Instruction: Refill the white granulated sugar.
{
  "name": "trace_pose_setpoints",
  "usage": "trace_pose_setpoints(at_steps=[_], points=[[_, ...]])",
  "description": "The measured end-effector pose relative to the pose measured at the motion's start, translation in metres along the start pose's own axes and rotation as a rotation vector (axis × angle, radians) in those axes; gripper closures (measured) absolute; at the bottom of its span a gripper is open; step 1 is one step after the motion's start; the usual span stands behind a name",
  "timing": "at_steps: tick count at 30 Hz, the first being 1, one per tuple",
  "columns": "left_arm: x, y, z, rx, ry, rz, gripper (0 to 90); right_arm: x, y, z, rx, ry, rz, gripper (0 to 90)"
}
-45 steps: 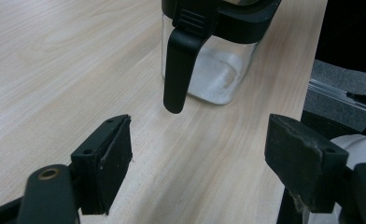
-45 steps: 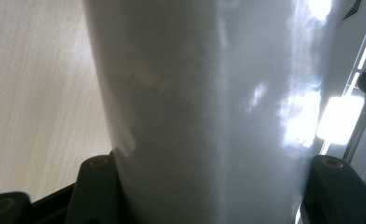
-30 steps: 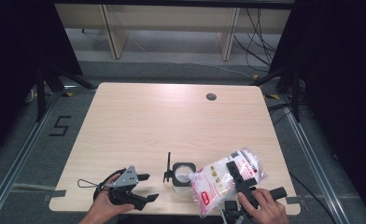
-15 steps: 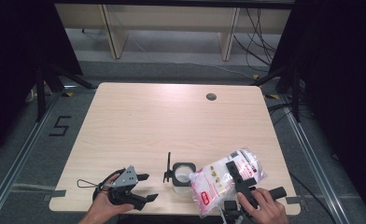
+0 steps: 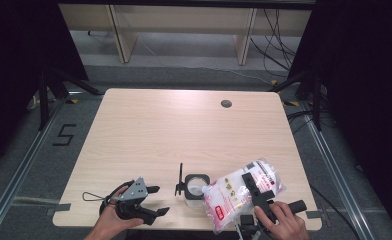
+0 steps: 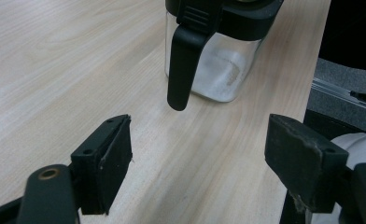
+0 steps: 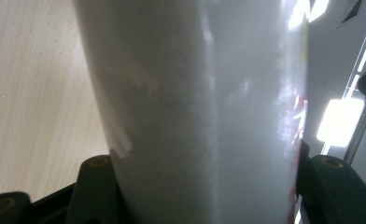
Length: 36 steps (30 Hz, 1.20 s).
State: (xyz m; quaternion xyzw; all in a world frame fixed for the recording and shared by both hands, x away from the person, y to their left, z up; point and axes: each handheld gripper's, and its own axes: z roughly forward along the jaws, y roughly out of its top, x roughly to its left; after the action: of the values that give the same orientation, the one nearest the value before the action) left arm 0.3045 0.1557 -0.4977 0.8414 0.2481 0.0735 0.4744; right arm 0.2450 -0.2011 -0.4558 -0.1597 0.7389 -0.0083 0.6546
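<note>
Near the worktop's (image 5: 149,130) front edge, your right gripper (image 5: 254,192) clamps the tilted bag (image 5: 234,192), its spout over the open jar (image 5: 195,186). Keep the spout centred above the mouth and tip slowly; your left gripper (image 5: 149,202), jaws wide and empty, could steady the jar. From the right gripper view, the bag blocks the spout and jar, so the fill level can't be read.
</note>
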Motion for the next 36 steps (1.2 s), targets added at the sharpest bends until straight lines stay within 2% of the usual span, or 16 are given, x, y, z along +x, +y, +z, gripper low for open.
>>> trace_pose_setpoints(at_steps=[1, 2, 5, 13, 16, 18, 21, 22, 23, 25, 28, 29, 30, 33, 34, 36], points=[[-0.0006, 0.0007, 0.0, -0.002, 0.0, -0.015, 22.7, 0.0002, -0.0005, 0.0006, -0.011, -0.012, -0.005, 44.4], [-0.0007, 0.0013, -0.0004, 0.001, 0.003, -0.017, 22.7, -0.002, -0.0006, 0.0013, -0.024, -0.017, -0.03, 44.5], [-0.0008, 0.0, -0.0007, 0.001, 0.007, -0.006, 22.7, -0.0036, -0.0006, 0.0019, -0.028, -0.025, -0.045, 44.5], [0.0002, 0.0016, -0.0013, 0.007, 0.005, -0.005, 22.7, -0.0015, -0.001, 0.0017, -0.03, -0.018, -0.023, 44.8], [-0.0006, 0.0007, -0.0008, 0.002, 0.005, -0.007, 22.7, -0.003, -0.0009, 0.0023, -0.031, -0.012, -0.031, 44.8], [0.0004, 0.0016, -0.0013, 0.007, 0.005, 0.009, 22.8, -0.0021, -0.0009, 0.0019, -0.028, -0.009, -0.025, 44.9], [0.0, 0.0012, -0.001, 0.0, 0.007, -0.001, 22.7, -0.0021, -0.0012, 0.0019, -0.027, -0.008, -0.02, 44.9], [0.0004, 0.001, -0.0014, 0.004, 0.002, 0.007, 22.7, -0.0025, -0.001, 0.0022, -0.03, -0.013, -0.025, 45.0], [0.0019, 0.0016, -0.0016, 0.006, -0.002, 0.035, 22.7, -0.0024, -0.0009, 0.0018, -0.029, -0.009, -0.025, 45.0], [0.0001, 0.002, -0.0017, 0.005, -0.002, -0.004, 22.8, -0.0014, -0.0014, 0.0018, -0.035, -0.021, -0.018, 45.0], [0.0001, 0.001, -0.0009, -0.007, -0.002, 0.002, 22.7, -0.0024, -0.001, 0.0019, -0.031, -0.014, -0.021, 45.1], [0.0012, 0.002, -0.0018, 0.004, -0.002, 0.023, 22.8, -0.0022, -0.0013, 0.0016, -0.031, -0.012, -0.021, 45.1], [0.0002, 0.0021, -0.0017, 0.007, -0.002, -0.003, 22.7, -0.002, -0.0015, 0.0014, -0.029, -0.008, -0.018, 45.1], [-0.0008, 0.001, -0.0003, -0.002, 0.007, -0.013, 22.7, -0.0008, -0.0021, 0.0022, -0.031, -0.018, 0.0, 45.1], [-0.0004, 0.001, -0.0004, 0.006, 0.004, -0.005, 22.7, -0.0031, -0.0016, 0.0023, -0.033, -0.014, -0.026, 45.2], [0.0002, 0.0017, -0.0013, 0.01, 0.005, 0.001, 22.8, -0.0004, -0.0024, 0.0015, -0.027, -0.017, -0.002, 45.2]])
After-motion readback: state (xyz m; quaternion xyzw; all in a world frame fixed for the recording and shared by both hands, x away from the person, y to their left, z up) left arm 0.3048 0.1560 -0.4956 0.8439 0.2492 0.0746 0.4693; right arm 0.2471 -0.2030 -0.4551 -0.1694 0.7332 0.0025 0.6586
